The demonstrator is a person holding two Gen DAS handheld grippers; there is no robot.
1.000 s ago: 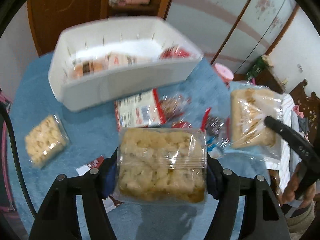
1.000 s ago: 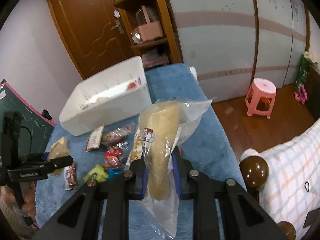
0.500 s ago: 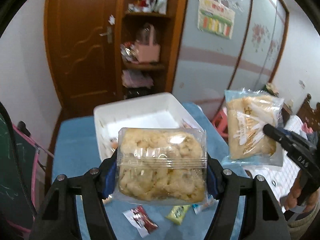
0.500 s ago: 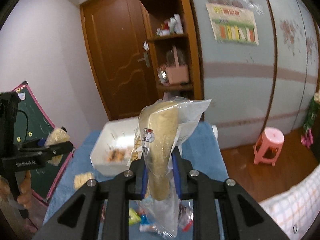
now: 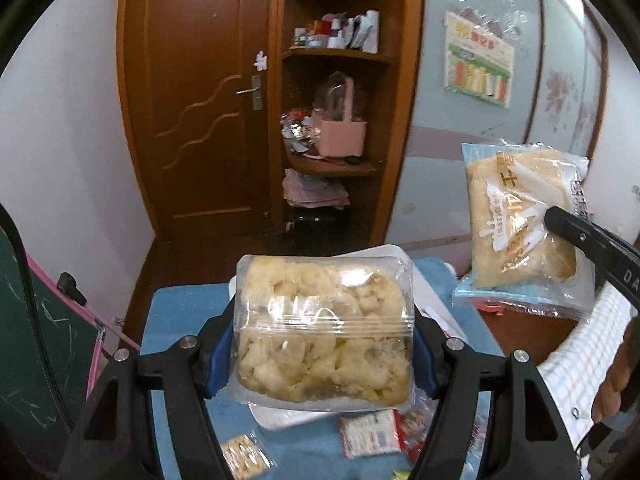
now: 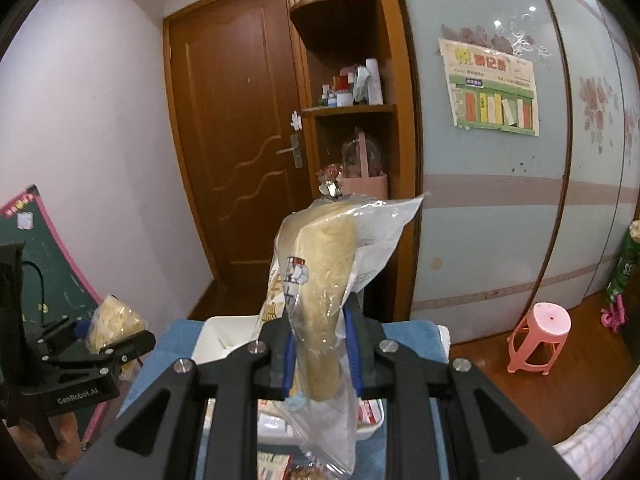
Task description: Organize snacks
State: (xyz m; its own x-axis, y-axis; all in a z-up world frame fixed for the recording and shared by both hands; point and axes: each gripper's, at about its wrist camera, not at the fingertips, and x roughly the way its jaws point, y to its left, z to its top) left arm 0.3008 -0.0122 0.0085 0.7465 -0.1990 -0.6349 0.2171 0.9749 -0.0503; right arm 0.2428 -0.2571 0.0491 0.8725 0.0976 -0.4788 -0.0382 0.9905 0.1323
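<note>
My left gripper (image 5: 324, 348) is shut on a clear pack of puffed rice cake (image 5: 324, 328), held high over the blue table (image 5: 180, 316). My right gripper (image 6: 320, 360) is shut on a flat bread packet (image 6: 320, 296), seen edge-on. The left wrist view shows that bread packet (image 5: 520, 224) broadside at the right. The right wrist view shows the rice cake pack (image 6: 114, 322) in the left gripper (image 6: 100, 344) at the left. A white bin (image 6: 224, 340) sits on the table below, mostly hidden behind both packs; its rim (image 5: 432, 300) peeks out.
Loose snack packets (image 5: 372, 432) and a second rice cake pack (image 5: 244, 458) lie on the blue table in front of the bin. Behind stand a wooden door (image 5: 196, 104), corner shelves (image 5: 332, 160) and a pink stool (image 6: 540, 336). A chalkboard (image 5: 36, 344) leans at the left.
Both grippers rose and tilted up with their packs still held. The table, bin and loose snacks slid down the frames; door, shelves and wall now fill the views.
</note>
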